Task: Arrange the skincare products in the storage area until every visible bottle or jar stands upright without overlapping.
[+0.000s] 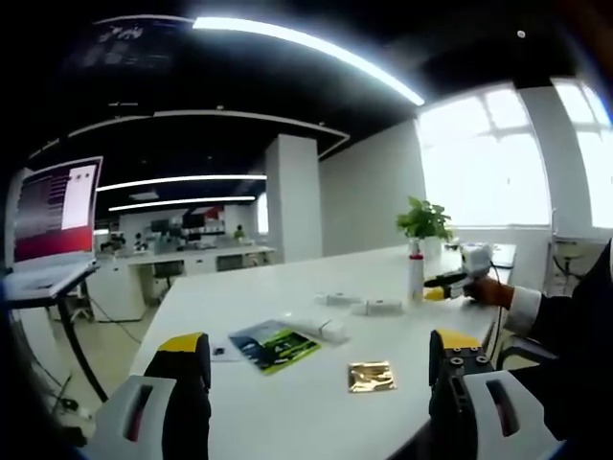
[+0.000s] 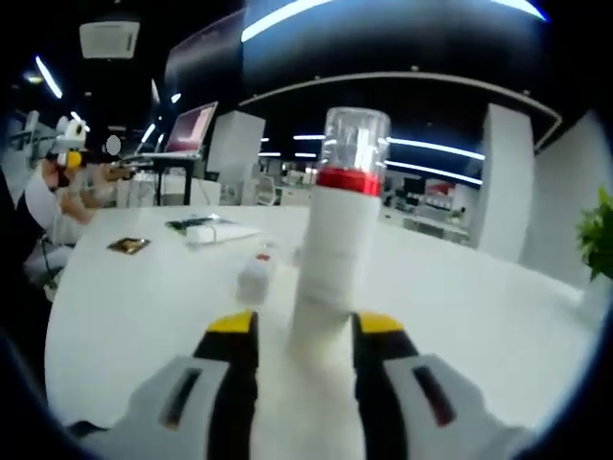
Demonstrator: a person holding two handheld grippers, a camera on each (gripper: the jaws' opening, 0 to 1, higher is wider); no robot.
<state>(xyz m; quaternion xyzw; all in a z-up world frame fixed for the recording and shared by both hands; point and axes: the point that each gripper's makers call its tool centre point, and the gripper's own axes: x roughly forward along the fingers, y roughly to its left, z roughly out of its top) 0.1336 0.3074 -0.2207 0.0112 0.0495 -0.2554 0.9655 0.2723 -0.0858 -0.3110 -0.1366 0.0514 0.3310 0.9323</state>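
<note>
Standing upright between the jaws of the right gripper (image 2: 305, 347), a white bottle (image 2: 330, 259) with red band and clear cap, jaws closed against its base on both sides. Lying just ahead and left of those jaws, a small white jar (image 2: 256, 278) on the white table (image 2: 498, 326). Hovering with jaws spread wide and holding nothing, the left gripper (image 1: 321, 369); beyond it, well apart, a gold packet (image 1: 372, 376), a green leaflet (image 1: 274, 346) and white tubes (image 1: 378, 307).
</note>
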